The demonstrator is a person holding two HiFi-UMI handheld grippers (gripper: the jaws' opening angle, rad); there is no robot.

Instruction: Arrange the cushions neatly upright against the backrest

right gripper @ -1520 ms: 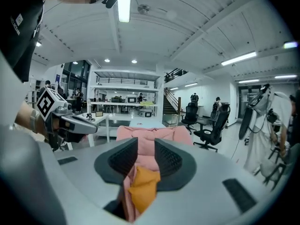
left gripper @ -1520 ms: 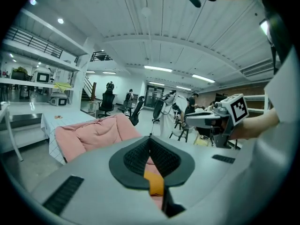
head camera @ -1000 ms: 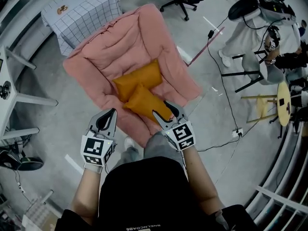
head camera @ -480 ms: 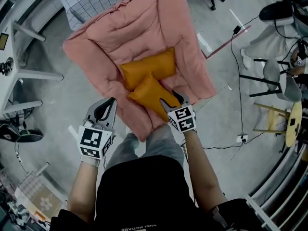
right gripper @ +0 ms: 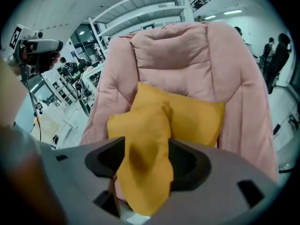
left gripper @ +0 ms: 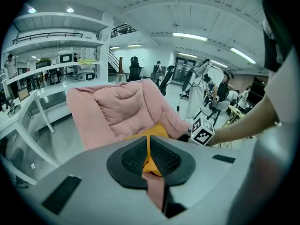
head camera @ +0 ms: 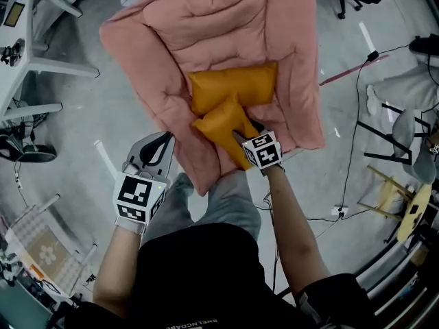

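**Change noted.** Compared with the head view a second earlier, the right gripper (head camera: 245, 132) has been brought down onto the front cushion (head camera: 221, 120). Its fingers have just been opening and now stand wide. In the right gripper view a corner of that cushion fills the gap between them and meets both pads, but no squeeze is seen. The left gripper (head camera: 159, 146) has been lowered a little at the lower left, beside the near edge of the armchair (head camera: 147, 67). Its fingers are closed together with nothing held. Only the chair and a sliver of orange are seen beyond them in the left gripper view.

**Position of the task's things.** The rear cushion (head camera: 233, 86) is leaned against the backrest (head camera: 212, 19) at the centre of the frame. The front cushion lies tilted on the seat just before it, touching it. Neither cushion is seen to have shifted on the chair.

**Bearing on the task.** The front cushion is judged not yet placed. A grip on it appears to be in preparation rather than complete.

**Writing.** A line of pale letters is seen upside down on the black garment (head camera: 199, 273) at the bottom edge, too small to be read with confidence. The marker cube (head camera: 263, 151) carries a black-and-white pattern only. No brand is found on the cushions or the chair.
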